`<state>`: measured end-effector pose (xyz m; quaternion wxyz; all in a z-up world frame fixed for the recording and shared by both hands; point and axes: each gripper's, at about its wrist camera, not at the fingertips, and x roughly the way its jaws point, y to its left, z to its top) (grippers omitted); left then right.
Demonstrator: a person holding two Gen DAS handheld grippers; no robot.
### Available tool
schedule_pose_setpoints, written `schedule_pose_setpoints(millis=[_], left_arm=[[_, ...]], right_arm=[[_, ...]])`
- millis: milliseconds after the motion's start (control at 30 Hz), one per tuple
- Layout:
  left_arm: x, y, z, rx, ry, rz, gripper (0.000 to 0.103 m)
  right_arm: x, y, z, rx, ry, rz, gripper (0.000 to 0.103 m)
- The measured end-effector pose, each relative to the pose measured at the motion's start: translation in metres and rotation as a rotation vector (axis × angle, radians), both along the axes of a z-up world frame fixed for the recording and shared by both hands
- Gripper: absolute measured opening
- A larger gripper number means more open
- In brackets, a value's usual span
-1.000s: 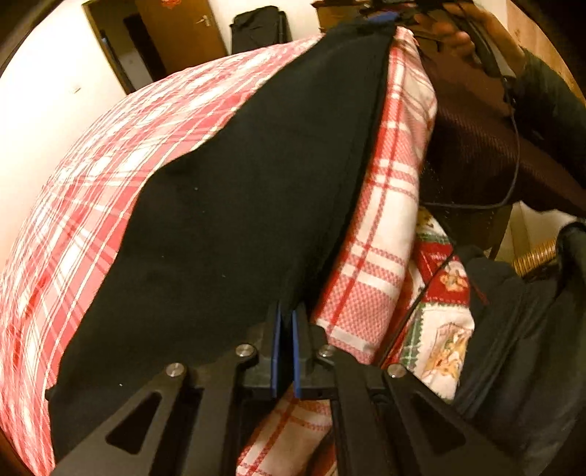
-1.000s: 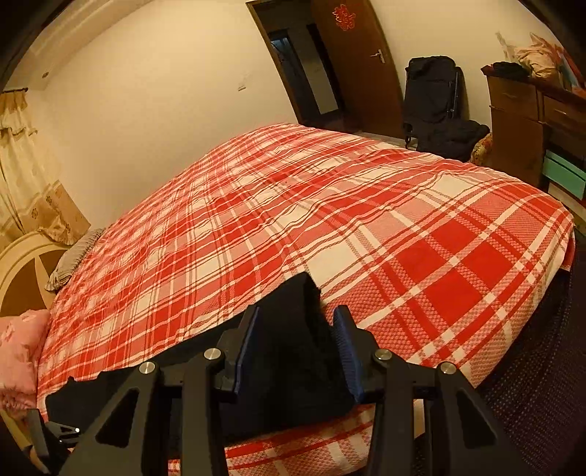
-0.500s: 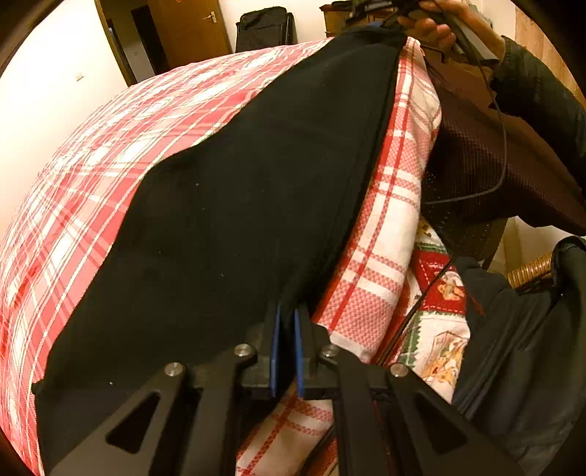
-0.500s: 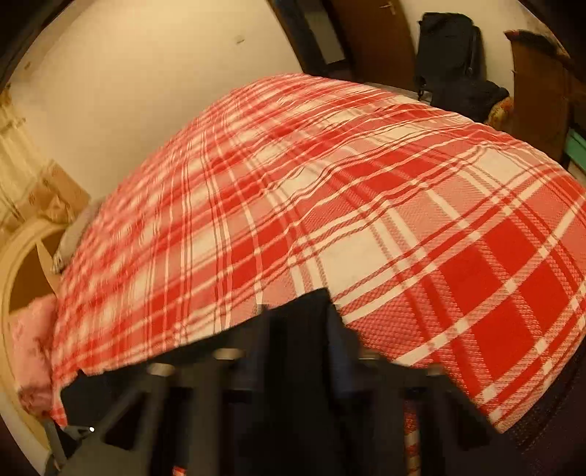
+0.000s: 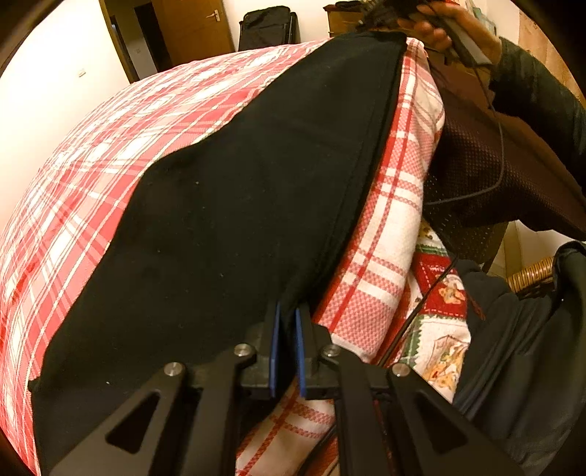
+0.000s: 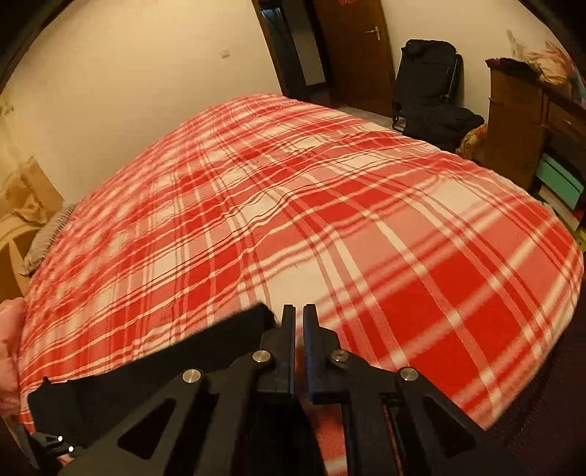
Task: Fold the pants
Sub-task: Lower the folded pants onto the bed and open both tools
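Black pants [image 5: 234, 205] lie stretched along the near edge of the red plaid bed [image 5: 91, 175]. My left gripper [image 5: 285, 315] is shut on the pants' near edge. At the far end, the right gripper [image 5: 388, 33] sits at the other end of the pants, held by a hand [image 5: 439, 25]. In the right wrist view the right gripper [image 6: 298, 311] is closed with a narrow gap; the black pants [image 6: 164, 359] lie to its left and under the jaws. Whether cloth is pinched there I cannot tell.
The plaid bedspread [image 6: 329, 219] fills the bed. A black folding chair with bags [image 6: 428, 91] stands by a wooden door [image 6: 351, 47]. A wooden dresser [image 6: 520, 121] is at right. A cable [image 5: 432, 304], a patterned cloth [image 5: 439, 329] and a wicker basket [image 5: 531, 274] lie beside the bed.
The right gripper's jaws have closed from wide open to nearly together at the pants' end. The left gripper stays shut on the pants, which look more stretched.
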<state>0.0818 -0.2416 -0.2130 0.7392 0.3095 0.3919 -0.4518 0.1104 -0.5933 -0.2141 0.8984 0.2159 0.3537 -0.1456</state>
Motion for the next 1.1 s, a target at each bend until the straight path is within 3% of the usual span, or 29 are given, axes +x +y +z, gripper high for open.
schedule_pose_setpoints(millis=[167,267,367,433,467,567,667,800,933,1100], left_arm=[[0.001,0.001,0.002,-0.019,0.007,0.015,0.011],[-0.001,-0.001,0.001,-0.015,0.001,0.012,0.011],[-0.002,-0.003,0.000,-0.013,0.006,0.006,0.018],[-0.005,-0.003,0.003,-0.017,0.009,-0.003,0.029],[-0.007,-0.002,0.005,-0.015,-0.003,-0.003,0.030],[-0.013,0.014,0.021,-0.023,-0.069,0.012,0.030],[-0.007,0.056,0.043,-0.067,-0.123,0.099,0.042],[0.006,0.124,0.056,-0.067,-0.189,0.244,0.044],[0.019,0.181,0.042,-0.035,-0.156,0.396,0.044],[0.023,0.213,0.013,-0.028,-0.093,0.468,0.044]], right_arm=[[-0.057,0.011,0.019,-0.027,-0.104,-0.023,0.015],[-0.078,0.031,0.031,-0.003,-0.179,0.060,0.018],[-0.065,0.056,0.019,0.011,-0.108,0.179,0.041],[-0.051,0.072,0.003,-0.045,-0.005,0.197,0.043],[-0.047,0.081,-0.003,-0.105,0.042,0.183,0.043],[-0.050,0.103,0.007,-0.182,0.025,0.196,0.043],[-0.054,0.129,0.025,-0.199,-0.034,0.254,0.043],[-0.036,0.184,0.027,-0.148,-0.061,0.418,0.043],[-0.012,0.275,0.004,-0.192,-0.016,0.665,0.043],[-0.001,0.368,-0.030,-0.216,0.060,0.901,0.043]])
